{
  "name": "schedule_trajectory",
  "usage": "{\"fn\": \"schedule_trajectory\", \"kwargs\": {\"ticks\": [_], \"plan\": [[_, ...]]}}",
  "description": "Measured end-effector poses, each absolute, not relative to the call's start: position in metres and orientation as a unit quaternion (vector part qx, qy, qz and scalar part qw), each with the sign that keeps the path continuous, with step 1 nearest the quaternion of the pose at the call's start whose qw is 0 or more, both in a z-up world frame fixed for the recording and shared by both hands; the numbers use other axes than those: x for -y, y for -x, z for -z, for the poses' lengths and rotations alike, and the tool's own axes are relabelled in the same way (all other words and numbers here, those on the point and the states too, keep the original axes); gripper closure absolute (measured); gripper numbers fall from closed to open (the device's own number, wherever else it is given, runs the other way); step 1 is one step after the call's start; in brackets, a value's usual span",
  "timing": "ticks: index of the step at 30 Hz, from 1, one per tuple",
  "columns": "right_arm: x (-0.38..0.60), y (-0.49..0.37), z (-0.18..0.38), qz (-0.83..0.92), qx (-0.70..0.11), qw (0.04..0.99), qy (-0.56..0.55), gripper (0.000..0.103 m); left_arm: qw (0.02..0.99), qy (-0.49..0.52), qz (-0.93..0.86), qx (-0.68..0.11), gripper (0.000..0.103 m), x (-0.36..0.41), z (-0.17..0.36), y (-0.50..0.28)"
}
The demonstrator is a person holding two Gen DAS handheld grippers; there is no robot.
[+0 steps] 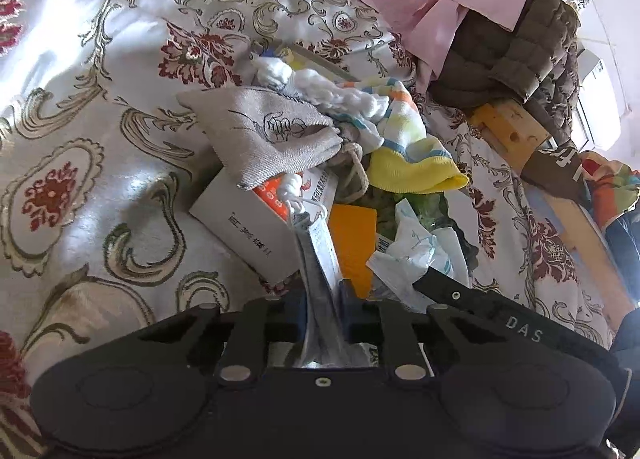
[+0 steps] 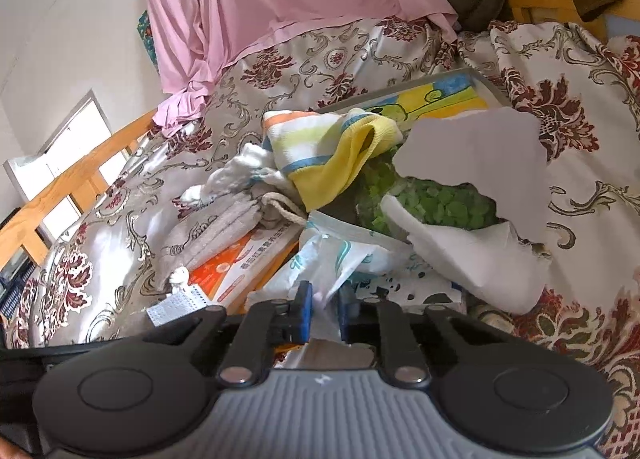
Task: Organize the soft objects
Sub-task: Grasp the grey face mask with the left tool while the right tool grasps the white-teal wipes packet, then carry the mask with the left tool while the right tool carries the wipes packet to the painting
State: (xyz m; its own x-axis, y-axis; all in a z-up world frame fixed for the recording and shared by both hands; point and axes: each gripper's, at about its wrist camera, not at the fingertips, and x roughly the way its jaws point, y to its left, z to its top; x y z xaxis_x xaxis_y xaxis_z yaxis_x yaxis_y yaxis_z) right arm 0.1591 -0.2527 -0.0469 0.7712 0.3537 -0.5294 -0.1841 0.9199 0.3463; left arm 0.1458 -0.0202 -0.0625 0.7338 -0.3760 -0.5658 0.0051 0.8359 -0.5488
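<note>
Left tool (image 1: 324, 299) is pinched shut on a grey face mask (image 1: 316, 259), whose fabric stands up in a bunched fold between the blue pads; I hold it by the near end so the rest can peel off the heap without dragging its neighbours. My right tool (image 2: 323, 299) has its pads closed on a crumpled white plastic wrapper (image 2: 332, 259) printed in pale blue, again taken at the closest edge. Just ahead of the left tool, the mask's ear loop trails over a white carton (image 1: 248, 227), and a grey drawstring pouch (image 1: 272, 135) is draped across that carton's far corner. Further out lie a striped yellow towel (image 1: 412, 163) and a white twisted rope (image 1: 320, 87), tangled together. Off to the right tool's far right sits a bag of green pieces (image 2: 432, 203) under torn white paper (image 2: 476, 147). Everything rests on the floral bedspread (image 1: 100, 107), which I judge makes a soft, shifting base, so pulls should be slow.
</note>
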Motion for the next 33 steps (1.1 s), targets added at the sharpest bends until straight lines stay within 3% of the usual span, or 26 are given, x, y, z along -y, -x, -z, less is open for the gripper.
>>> {"fn": "schedule_trajectory", "kwargs": {"ticks": [20,33], "plan": [[0.246,-0.116,0.013,-0.126,-0.206,0.968,-0.064,0.094,0.926,0.221,0.11,-0.286,0.086,0.017,0.014,-0.107],[0.271,-0.142,-0.024,-0.113,-0.13,0.982,-0.082,0.094,0.947,0.178,0.118,-0.24,0.085,0.033,-0.036,-0.142]]}}
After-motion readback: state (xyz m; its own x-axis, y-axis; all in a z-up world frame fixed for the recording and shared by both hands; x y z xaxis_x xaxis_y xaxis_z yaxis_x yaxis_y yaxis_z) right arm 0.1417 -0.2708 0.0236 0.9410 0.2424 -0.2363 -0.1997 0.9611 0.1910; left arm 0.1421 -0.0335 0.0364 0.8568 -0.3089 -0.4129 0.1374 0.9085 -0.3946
